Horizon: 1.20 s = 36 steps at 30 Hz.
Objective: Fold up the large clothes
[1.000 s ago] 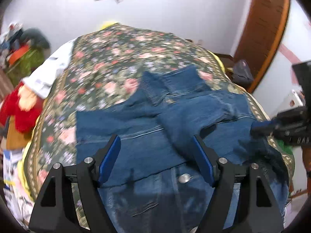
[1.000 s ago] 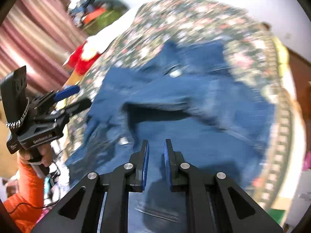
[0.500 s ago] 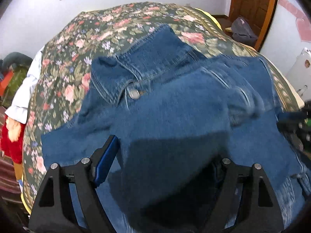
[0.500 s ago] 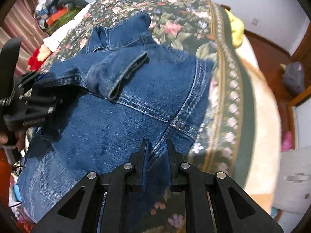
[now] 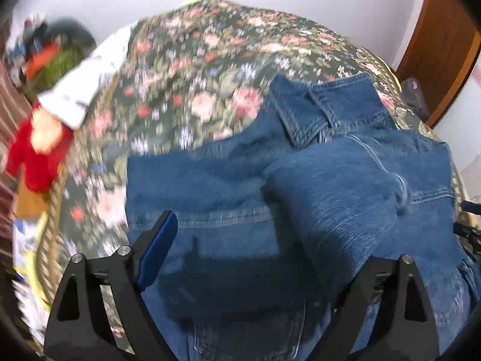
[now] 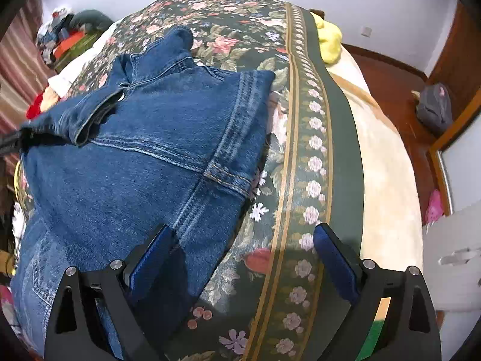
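Denim jacket [image 6: 150, 150], blue, large: we record it spread on the floral bedspread [image 6: 240, 30], collar [image 5: 303, 114] toward the far end, both side panels turned in over the middle so the body makes a narrower block. One sleeve [image 5: 339, 198] lies across the chest, cuff [image 6: 90, 120] toward the left in the right wrist view; we judge it was laid there to keep it inside the outline.

Right gripper [image 6: 240, 258]: jaws have just been opening and now stand wide apart, nothing pressed between them. Its left pad sits over the jacket's near right edge, its right pad over bare bedspread, which we read as that edge let go.

Left gripper [image 5: 258, 255]: jaws have likewise been opening and stand apart. Sleeve cloth drapes between them and hides the right finger; no pad visibly presses on it.

Beside the bed, left: red stuffed toy [image 5: 36, 150], white cloth [image 5: 87, 90].
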Tool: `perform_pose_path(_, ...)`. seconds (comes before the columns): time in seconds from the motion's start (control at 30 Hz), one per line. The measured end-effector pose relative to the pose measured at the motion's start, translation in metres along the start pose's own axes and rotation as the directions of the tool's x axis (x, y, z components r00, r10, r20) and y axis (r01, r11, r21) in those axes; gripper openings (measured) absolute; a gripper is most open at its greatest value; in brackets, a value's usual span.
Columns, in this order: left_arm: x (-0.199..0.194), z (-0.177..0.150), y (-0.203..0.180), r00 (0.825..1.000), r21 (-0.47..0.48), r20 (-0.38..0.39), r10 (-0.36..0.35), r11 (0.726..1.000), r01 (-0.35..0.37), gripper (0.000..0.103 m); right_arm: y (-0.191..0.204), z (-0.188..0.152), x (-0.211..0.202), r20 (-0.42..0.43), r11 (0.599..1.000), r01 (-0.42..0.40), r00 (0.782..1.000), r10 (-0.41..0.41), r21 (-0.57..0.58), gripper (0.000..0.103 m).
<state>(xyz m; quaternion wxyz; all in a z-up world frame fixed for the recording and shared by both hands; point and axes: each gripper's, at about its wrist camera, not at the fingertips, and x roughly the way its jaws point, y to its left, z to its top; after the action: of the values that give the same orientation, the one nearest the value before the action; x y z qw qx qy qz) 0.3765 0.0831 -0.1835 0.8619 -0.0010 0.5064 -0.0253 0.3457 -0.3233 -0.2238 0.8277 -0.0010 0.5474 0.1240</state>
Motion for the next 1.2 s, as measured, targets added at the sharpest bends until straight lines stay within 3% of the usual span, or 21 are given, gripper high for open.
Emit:
perform_pose_path(0.1, 0.008, -0.018, 0.017, 0.996, -0.095, -0.026, -0.089, 0.992, 0.086, 0.089, 0.006, 0.001, 0.001, -0.001, 1.000, 0.024, 1.000, -0.024, -0.015, 0.095)
perform_pose_path(0.2, 0.027, -0.035, 0.036, 0.977, -0.237, -0.063, -0.201, 0.954, 0.181, 0.090, 0.008, 0.001, 0.001, -0.006, 0.999, 0.040, 0.999, -0.041, -0.020, 0.095)
perform_pose_path(0.27, 0.038, -0.045, 0.041, 0.964, -0.318, -0.101, -0.244, 0.927, 0.201, 0.089, 0.010, 0.002, 0.000, -0.012, 0.998, 0.056, 0.998, -0.056, -0.016, 0.095)
perform_pose_path(0.3, 0.037, -0.047, 0.038, 0.967, -0.317, -0.106, -0.230, 0.930, 0.186, 0.089, 0.011, 0.003, 0.000, -0.013, 0.998, 0.061, 0.998, -0.061, -0.017, 0.095)
perform_pose_path(0.37, 0.028, -0.044, 0.026, 0.981, -0.251, -0.097, -0.166, 0.958, 0.137, 0.089, 0.012, 0.005, -0.005, -0.012, 0.998, 0.067, 0.998, -0.067, -0.015, 0.095)
perform_pose_path(0.43, 0.011, -0.034, 0.004, 0.995, -0.114, -0.064, -0.072, 0.991, 0.064, 0.089, 0.014, 0.008, -0.010, 0.000, 0.999, 0.042, 0.999, -0.042, -0.003, 0.095)
perform_pose_path(0.53, -0.006, -0.024, -0.029, 1.000, 0.058, -0.009, 0.013, 0.998, -0.013, 0.089, 0.019, 0.014, -0.021, 0.027, 1.000, -0.006, 1.000, 0.005, 0.014, 0.095)
perform_pose_path(0.63, -0.005, -0.018, -0.065, 0.997, 0.214, 0.020, 0.070, 0.974, -0.073, 0.089, 0.025, 0.020, -0.029, 0.056, 0.998, -0.052, 0.997, 0.050, 0.029, 0.095)
perform_pose_path(0.77, 0.027, -0.016, -0.109, 0.992, 0.408, 0.002, 0.123, 0.906, -0.113, 0.091, 0.031, 0.024, -0.035, 0.074, 0.997, -0.063, 0.995, 0.060, 0.035, 0.095)
perform_pose_path(0.83, 0.036, -0.014, -0.120, 0.985, 0.453, 0.043, 0.167, 0.875, -0.168, 0.096, 0.032, 0.023, -0.037, 0.072, 0.997, -0.068, 0.995, 0.065, 0.038, 0.095)
perform_pose_path(0.9, 0.035, -0.009, -0.119, 0.988, 0.443, 0.058, 0.145, 0.883, -0.155, 0.096, 0.031, 0.021, -0.037, 0.071, 0.997, -0.071, 0.995, 0.068, 0.042, 0.095)
perform_pose_path(1.0, 0.033, -0.003, -0.112, 0.993, 0.395, 0.055, 0.104, 0.911, -0.118, 0.076, 0.026, 0.019, -0.035, 0.061, 0.997, -0.062, 0.996, 0.059, 0.053, 0.095)
perform_pose_path(1.03, 0.031, -0.002, -0.111, 0.991, 0.394, 0.070, 0.115, 0.909, -0.133, 0.064, 0.024, 0.020, -0.033, 0.056, 0.996, -0.059, 0.997, 0.056, 0.061, 0.095)
perform_pose_path(1.07, 0.030, 0.000, -0.114, 0.988, 0.395, 0.087, 0.126, 0.906, -0.150, 0.045, 0.022, 0.020, -0.032, 0.049, 0.995, -0.062, 0.997, 0.059, 0.078, 0.095)
perform_pose_path(1.1, 0.027, 0.001, -0.111, 0.983, 0.391, 0.113, 0.144, 0.903, -0.177, 0.036, 0.020, 0.020, -0.031, 0.046, 0.994, -0.068, 0.997, 0.065, 0.090, 0.095)
perform_pose_path(1.13, 0.024, 0.002, -0.109, 0.981, 0.379, 0.125, 0.146, 0.907, -0.183, 0.028, 0.019, 0.020, -0.031, 0.045, 0.993, -0.072, 0.997, 0.067, 0.097, 0.095)
perform_pose_path(1.2, 0.009, 0.010, -0.089, 0.983, 0.303, 0.152, 0.101, 0.942, -0.144, 0.020, 0.017, 0.020, -0.032, 0.049, 0.992, -0.073, 0.996, 0.068, 0.104, 0.095)
